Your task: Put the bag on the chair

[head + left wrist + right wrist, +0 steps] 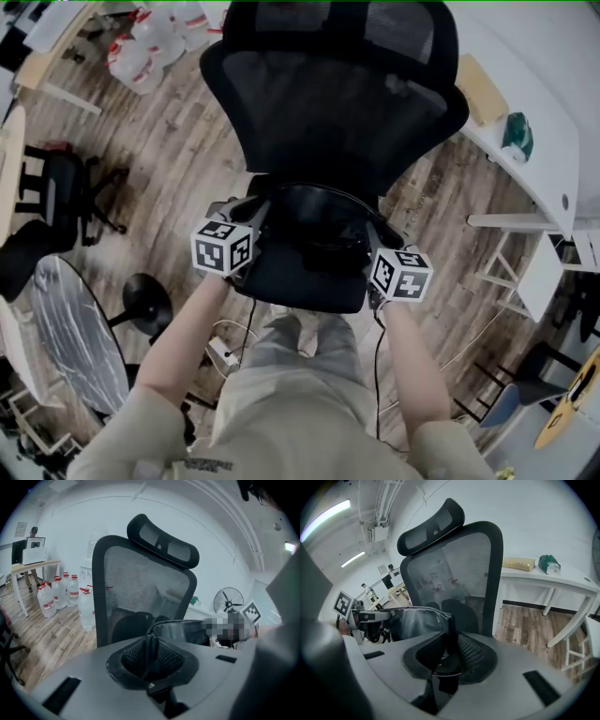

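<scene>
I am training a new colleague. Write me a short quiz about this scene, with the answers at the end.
1. True or false: the left gripper and the right gripper are both shut on the bag.
2. Where is the bag?
A) on the floor
B) over the seat of the chair, between the two grippers
C) on the desk
3. In the left gripper view, what stands behind the chair, at the left?

Key
1. True: each gripper pinches an edge of the bag.
2. B
3. Bottles
</scene>
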The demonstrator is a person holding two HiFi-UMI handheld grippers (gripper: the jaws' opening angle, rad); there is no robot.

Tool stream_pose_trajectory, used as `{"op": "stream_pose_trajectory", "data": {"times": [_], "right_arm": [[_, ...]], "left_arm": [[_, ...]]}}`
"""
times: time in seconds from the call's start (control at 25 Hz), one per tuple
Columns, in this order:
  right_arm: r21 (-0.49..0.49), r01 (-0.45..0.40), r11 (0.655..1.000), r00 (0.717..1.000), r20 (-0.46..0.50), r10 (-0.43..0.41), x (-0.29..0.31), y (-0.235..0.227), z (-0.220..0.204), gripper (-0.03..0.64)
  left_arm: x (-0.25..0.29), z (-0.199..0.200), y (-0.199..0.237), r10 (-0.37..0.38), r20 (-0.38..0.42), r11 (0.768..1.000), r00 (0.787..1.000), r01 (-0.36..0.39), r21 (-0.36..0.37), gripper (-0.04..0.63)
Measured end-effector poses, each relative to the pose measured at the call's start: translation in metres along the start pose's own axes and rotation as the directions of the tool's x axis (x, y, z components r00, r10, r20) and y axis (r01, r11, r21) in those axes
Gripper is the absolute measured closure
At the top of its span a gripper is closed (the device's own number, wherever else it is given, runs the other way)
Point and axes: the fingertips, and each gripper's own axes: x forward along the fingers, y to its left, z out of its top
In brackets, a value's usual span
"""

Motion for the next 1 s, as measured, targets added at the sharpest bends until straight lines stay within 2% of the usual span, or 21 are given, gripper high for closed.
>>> {"op": "stream_pose_trajectory", "data": {"times": [0.24, 0.52, 0.68, 0.8, 0.96, 1.0], "right_arm": [[0.014, 0.036, 0.999, 0.995, -0.093, -0.035, 0.042, -0.012, -0.061, 0.528], [0.045, 0.078, 0.996, 0.986, -0.15, -0.071, 0.073, -0.018, -0.103, 0.526], [0.078, 0.1, 0.992, 0.975, -0.204, -0.083, 0.084, -0.023, -0.129, 0.525], [0.07, 0.106, 0.992, 0.972, -0.219, -0.089, 0.091, -0.026, -0.14, 0.523], [0.063, 0.073, 0.995, 0.971, -0.233, -0.056, 0.097, -0.025, -0.14, 0.517], [0.057, 0.065, 0.996, 0.968, -0.245, -0.049, 0.097, -0.023, -0.141, 0.495]], "left_arm": [[0.025, -0.043, 0.022, 0.0, -0.063, 1.0, 0.998, -0.001, -0.012, 0.541], [0.052, -0.088, 0.043, -0.001, -0.129, 1.0, 0.992, 0.0, -0.009, 0.541], [0.062, -0.111, 0.049, 0.008, -0.176, 0.999, 0.984, -0.014, -0.035, 0.54], [0.064, -0.124, 0.051, 0.008, -0.185, 0.998, 0.983, -0.019, -0.06, 0.535], [0.065, -0.131, 0.057, 0.018, -0.204, 0.996, 0.979, -0.036, -0.085, 0.518], [0.064, -0.132, 0.059, 0.029, -0.216, 0.995, 0.976, -0.048, -0.082, 0.503]]}}
